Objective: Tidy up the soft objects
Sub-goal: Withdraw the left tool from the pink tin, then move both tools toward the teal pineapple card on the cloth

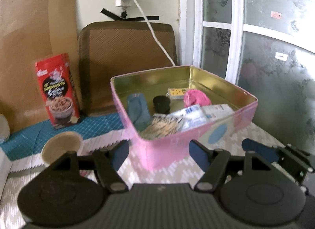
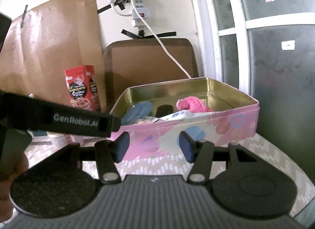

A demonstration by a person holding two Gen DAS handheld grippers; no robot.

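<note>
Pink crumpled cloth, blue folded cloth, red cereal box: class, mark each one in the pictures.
Pink crumpled cloth [image 1: 196, 97]: left wrist view, middle of the bundle.
Blue folded cloth [image 1: 138, 109]: left wrist view, centre of its top face.
Red cereal box [image 1: 58, 91]: left wrist view, middle of its front panel.

I see a tabletop [image 1: 137, 171] under a patterned white cloth, a teal mat [image 1: 29, 138] at its rear. On it stand a pink tin [image 1: 167, 150], a red box [image 1: 59, 91] and a paper cup [image 1: 62, 146].
</note>
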